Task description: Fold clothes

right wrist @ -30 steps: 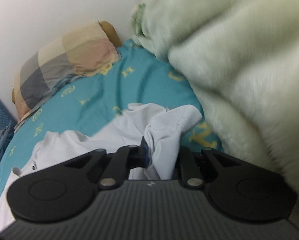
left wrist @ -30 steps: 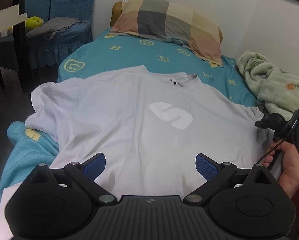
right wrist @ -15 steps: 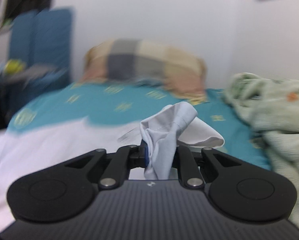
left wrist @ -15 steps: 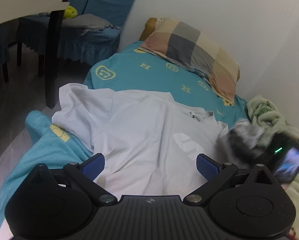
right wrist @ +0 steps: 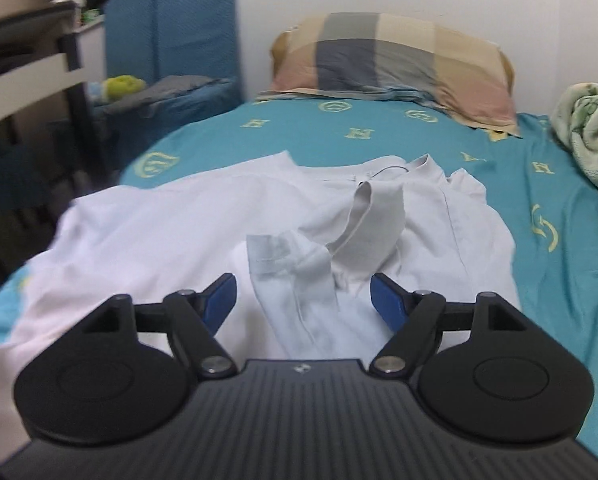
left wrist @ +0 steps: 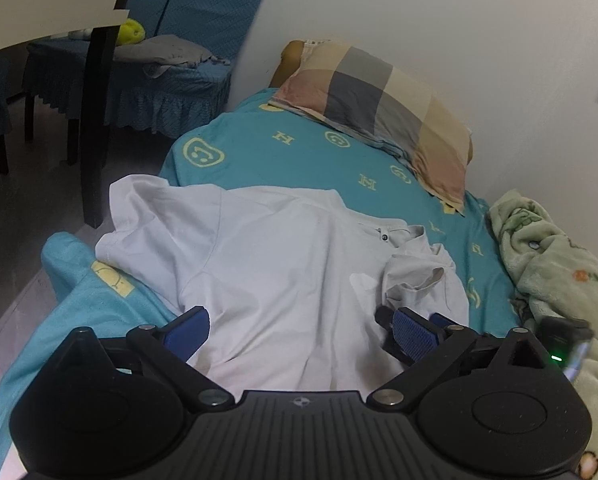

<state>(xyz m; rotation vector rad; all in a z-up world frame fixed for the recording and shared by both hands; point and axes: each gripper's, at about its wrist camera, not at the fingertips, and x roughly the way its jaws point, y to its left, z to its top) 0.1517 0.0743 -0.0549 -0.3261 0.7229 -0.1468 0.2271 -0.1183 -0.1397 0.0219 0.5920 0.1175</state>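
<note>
A white T-shirt [left wrist: 283, 272] lies spread on the teal bed sheet [left wrist: 299, 152]; it also shows in the right wrist view [right wrist: 171, 232]. Its right sleeve [right wrist: 363, 224] is folded inward over the chest and lies crumpled there, also seen in the left wrist view [left wrist: 415, 276]. My left gripper [left wrist: 299, 328] is open and empty over the shirt's lower part. My right gripper [right wrist: 303, 300] is open, its fingers on either side of the dropped sleeve, not holding it. It shows in the left wrist view [left wrist: 407, 332] just behind my left gripper's right finger.
A checked pillow [left wrist: 379, 100] lies at the head of the bed. A green fleece blanket [left wrist: 559, 280] is bunched along the right side. Blue-covered chairs [left wrist: 155, 80] and a dark table leg [left wrist: 95, 128] stand to the left of the bed.
My right gripper carried the right sleeve from the blanket side inward over the shirt, then opened and let it drop on the chest. My left gripper stayed open and turned left.
</note>
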